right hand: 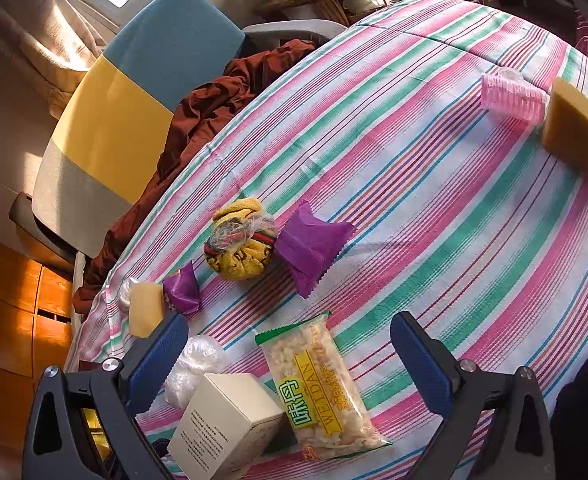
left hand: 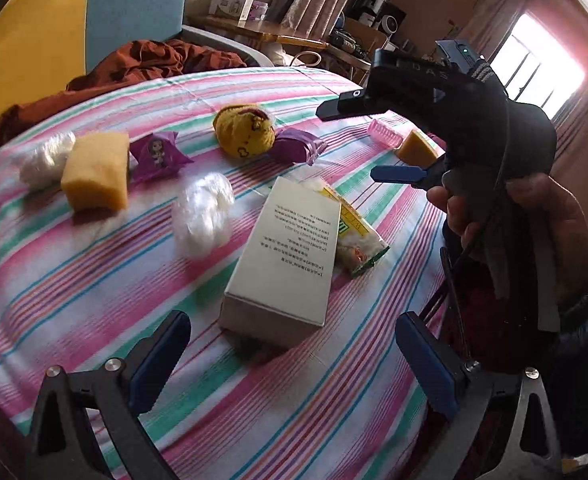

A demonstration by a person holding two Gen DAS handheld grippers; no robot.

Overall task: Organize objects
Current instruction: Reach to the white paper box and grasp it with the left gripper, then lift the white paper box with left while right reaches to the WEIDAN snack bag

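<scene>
Left gripper is hovering above the striped cloth, jaws spread wide, gripping nothing; the white box is lying flat just ahead of its fingertips. Right gripper is also standing wide and empty; the snack packet is sitting between its fingers in view, one edge touching the box. A crumpled clear bag is lying just left of the box; farther back, a yellow sponge is touching a purple packet. A yellow knitted bundle is resting against a second purple wrapper. Near the far edge, a pink hair roller is lying beside a sponge wedge.
</scene>
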